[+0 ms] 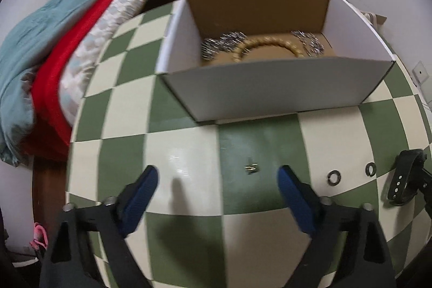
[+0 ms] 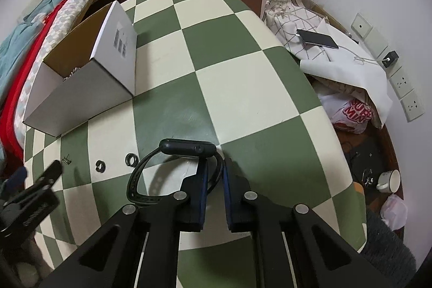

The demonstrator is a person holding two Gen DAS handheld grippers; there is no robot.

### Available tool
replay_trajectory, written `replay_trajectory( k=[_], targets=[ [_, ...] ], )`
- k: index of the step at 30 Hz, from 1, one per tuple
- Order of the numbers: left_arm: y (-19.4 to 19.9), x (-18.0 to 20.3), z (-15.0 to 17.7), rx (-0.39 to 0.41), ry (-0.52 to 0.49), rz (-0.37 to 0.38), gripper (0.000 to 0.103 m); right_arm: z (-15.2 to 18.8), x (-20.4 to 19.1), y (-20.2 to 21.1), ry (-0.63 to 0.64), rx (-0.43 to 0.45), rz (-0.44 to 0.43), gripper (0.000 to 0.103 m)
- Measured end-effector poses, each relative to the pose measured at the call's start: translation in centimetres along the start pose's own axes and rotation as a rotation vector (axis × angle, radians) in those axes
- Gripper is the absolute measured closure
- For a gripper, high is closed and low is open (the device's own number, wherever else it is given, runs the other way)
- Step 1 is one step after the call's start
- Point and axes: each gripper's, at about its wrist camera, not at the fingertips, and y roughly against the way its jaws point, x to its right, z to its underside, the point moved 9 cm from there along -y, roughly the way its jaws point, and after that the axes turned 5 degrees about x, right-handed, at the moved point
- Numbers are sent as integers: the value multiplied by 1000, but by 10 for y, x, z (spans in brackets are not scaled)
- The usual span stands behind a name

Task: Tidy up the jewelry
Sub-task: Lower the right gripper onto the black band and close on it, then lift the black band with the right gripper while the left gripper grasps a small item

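Note:
A white cardboard box [image 1: 270,88] stands on the green-and-cream checked table [image 1: 183,147]; it holds a gold bead bracelet [image 1: 266,45] and silver chains [image 1: 224,42]. My left gripper [image 1: 217,177] is open and empty above the table, short of the box. A small metal earring [image 1: 251,168] lies between its fingers' line. Two dark rings [image 1: 334,177] [image 1: 370,168] lie to its right. My right gripper [image 2: 214,166] is shut on the strap of a black smartwatch [image 2: 186,147], also seen in the left wrist view [image 1: 405,174]. The box [image 2: 89,88], rings [image 2: 131,160] [image 2: 100,166] and earring [image 2: 66,160] show in the right wrist view.
A bed with teal, red and patterned bedding [image 1: 67,45] lies left of the table. Right of the table are a cloth pile with a charging phone [image 2: 317,38], plastic bags [image 2: 353,115], a mug on the floor [image 2: 390,180] and wall sockets [image 2: 405,88].

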Motion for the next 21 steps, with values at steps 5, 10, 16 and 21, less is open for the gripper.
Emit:
replay_trajectory(
  k=[5, 10, 16, 21],
  targets=[
    [-1, 12, -4, 11, 12, 45, 32, -1, 0, -1, 14, 8, 14, 94],
    [1, 20, -7, 19, 36, 110, 69, -2, 0, -1, 16, 8, 16, 94],
    [3, 25, -8, 19, 40, 121, 97, -3, 2, -2, 16, 5, 18, 94],
    [7, 20, -1, 22, 52, 124, 97, -3, 3, 0, 8, 13, 18, 95]
  ],
)
